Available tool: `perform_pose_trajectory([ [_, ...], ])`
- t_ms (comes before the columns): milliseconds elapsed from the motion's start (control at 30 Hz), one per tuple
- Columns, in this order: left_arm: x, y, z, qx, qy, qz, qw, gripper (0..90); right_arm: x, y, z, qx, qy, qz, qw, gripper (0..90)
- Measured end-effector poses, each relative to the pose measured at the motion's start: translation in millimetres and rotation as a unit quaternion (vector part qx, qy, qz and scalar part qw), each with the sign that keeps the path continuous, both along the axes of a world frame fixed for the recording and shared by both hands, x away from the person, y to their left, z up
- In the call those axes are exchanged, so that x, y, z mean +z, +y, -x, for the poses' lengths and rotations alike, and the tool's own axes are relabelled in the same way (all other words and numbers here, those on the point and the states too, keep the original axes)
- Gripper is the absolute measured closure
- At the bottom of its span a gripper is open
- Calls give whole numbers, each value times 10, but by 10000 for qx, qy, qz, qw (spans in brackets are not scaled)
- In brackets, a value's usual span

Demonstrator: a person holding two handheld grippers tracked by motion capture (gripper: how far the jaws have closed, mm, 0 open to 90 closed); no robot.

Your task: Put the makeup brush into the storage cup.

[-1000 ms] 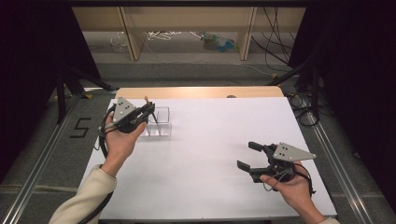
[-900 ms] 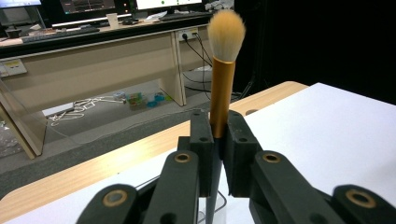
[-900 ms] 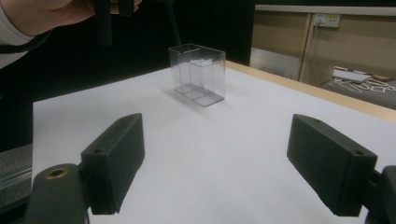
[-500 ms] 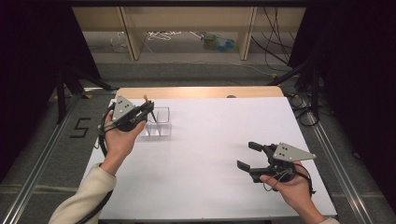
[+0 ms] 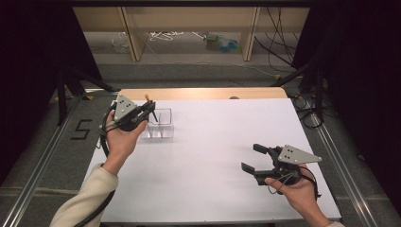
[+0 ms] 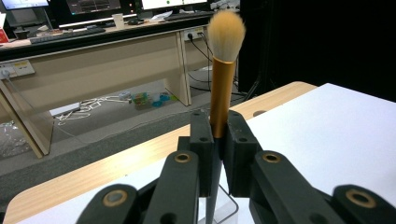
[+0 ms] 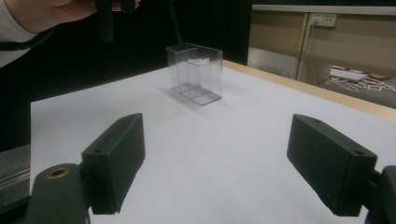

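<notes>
- Since the earlier frames almost nothing has shifted: the left gripper stays raised at the far left of the table, and the right gripper stays low at the near right
- Left gripper: jaws pressed together on the makeup brush, pinching its gold handle; the bristle tuft points upward and the dark lower end hangs below the jaws
- Right gripper: jaws spread wide with nothing between them, hovering just above the white table top
- The brush's lower end sits over the clear plastic organiser; from the high view one cannot tell whether the tip is inside a compartment or just above the rim
- The left gripper view gives the brush's gold handle and pale bristles in detail, plus a corner of the organiser rim below the jaws; the high view reduces the brush to a small orange tip
- The right gripper view shows the organiser upright with its inner dividers, and the dark brush end above its far-left corner
- The organiser stands near the table's far left, close to the left edge; a strip of bare wood runs along the far edge
- Between the two grippers the white surface is open, with broad free room through the centre and far right
</notes>
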State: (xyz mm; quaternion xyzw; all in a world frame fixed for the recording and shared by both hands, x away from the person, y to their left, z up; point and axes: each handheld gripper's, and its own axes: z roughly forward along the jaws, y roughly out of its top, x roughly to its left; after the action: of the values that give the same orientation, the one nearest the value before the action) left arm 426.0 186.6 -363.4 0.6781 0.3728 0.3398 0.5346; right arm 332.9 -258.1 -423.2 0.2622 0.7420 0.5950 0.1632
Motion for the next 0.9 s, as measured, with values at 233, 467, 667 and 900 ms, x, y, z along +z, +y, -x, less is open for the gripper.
perform_pose_trajectory([
  [233,8,-5,-28,4,4,-26,10000,830,-8,-3,-16,45,-74,-21,10000,202],
  [467,10,1,-51,27,-9,-5,10000,830,-8,-5,-12,47,-23,-12,10000,201],
  [667,14,10,-63,37,-33,-12,10000,830,-12,-3,-17,58,-71,-7,10000,201],
  [900,28,14,-76,51,-50,-25,10000,829,-15,0,-20,69,-78,-35,9999,202],
])
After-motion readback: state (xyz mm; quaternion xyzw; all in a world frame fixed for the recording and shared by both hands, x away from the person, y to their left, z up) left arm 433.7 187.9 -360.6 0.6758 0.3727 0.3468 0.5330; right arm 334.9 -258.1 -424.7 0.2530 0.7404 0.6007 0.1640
